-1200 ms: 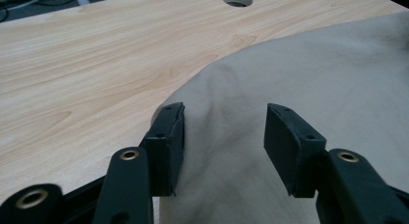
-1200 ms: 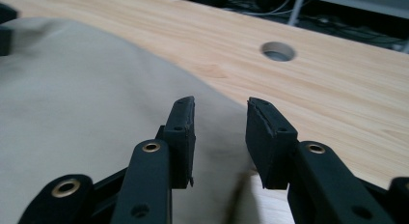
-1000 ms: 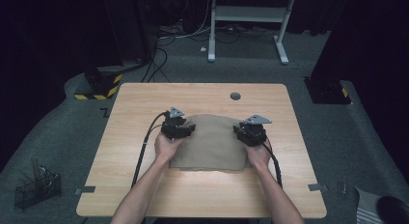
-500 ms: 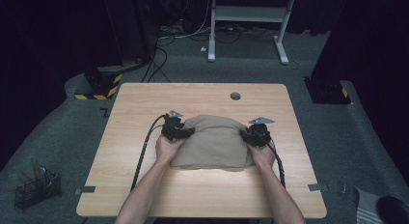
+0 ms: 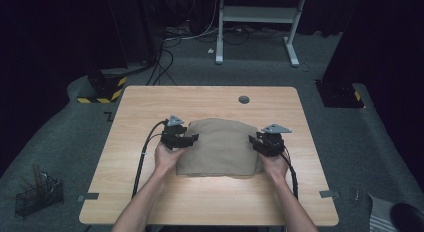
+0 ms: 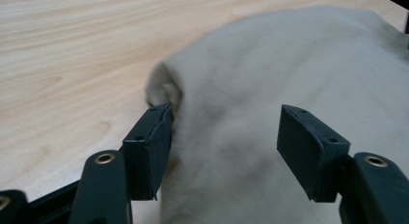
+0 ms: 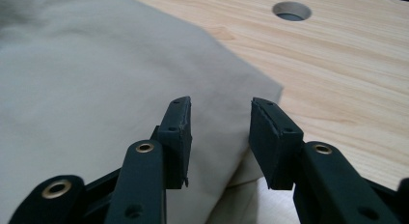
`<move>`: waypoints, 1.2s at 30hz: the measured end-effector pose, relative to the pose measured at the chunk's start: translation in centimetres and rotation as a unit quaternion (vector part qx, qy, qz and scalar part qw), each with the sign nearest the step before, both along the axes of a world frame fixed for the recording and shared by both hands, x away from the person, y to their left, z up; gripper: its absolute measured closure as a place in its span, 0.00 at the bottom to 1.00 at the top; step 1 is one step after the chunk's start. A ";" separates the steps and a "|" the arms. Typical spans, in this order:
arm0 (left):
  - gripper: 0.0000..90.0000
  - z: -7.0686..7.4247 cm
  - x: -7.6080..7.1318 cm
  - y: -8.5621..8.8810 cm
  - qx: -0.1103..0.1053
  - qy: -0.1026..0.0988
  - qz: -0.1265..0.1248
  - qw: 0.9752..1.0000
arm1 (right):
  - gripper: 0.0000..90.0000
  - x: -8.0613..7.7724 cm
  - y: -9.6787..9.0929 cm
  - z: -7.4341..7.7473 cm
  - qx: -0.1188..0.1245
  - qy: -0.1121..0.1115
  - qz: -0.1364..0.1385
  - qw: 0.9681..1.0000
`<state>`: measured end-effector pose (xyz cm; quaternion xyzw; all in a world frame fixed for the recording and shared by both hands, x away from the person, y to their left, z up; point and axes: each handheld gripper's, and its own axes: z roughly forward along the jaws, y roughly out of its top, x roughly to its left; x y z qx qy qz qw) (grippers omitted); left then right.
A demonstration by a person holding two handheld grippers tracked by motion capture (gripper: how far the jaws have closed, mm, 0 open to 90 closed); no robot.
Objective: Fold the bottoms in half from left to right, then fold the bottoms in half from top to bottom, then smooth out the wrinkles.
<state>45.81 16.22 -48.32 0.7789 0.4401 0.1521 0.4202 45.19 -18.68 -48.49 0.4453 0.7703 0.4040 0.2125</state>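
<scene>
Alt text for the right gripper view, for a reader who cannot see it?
The right gripper has its two black jaws parted over the right edge of a folded beige cloth, not pinching it. The cloth lies on a light wooden table with a round hole farther off.

- Folded cloth (image 5: 220,147) lies on the table (image 5: 150,107), toward the near middle.
- Left gripper (image 5: 184,138) at its left edge, right gripper (image 5: 261,142) at its right.
- Cable hole (image 5: 244,99) lies behind the cloth.
</scene>
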 end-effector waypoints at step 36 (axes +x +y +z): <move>0.37 -3.8 -4.2 -1.1 0.035 0.034 0.007 0.999 | 0.52 -3.2 -1.1 -3.5 -0.002 0.045 0.033 0.998</move>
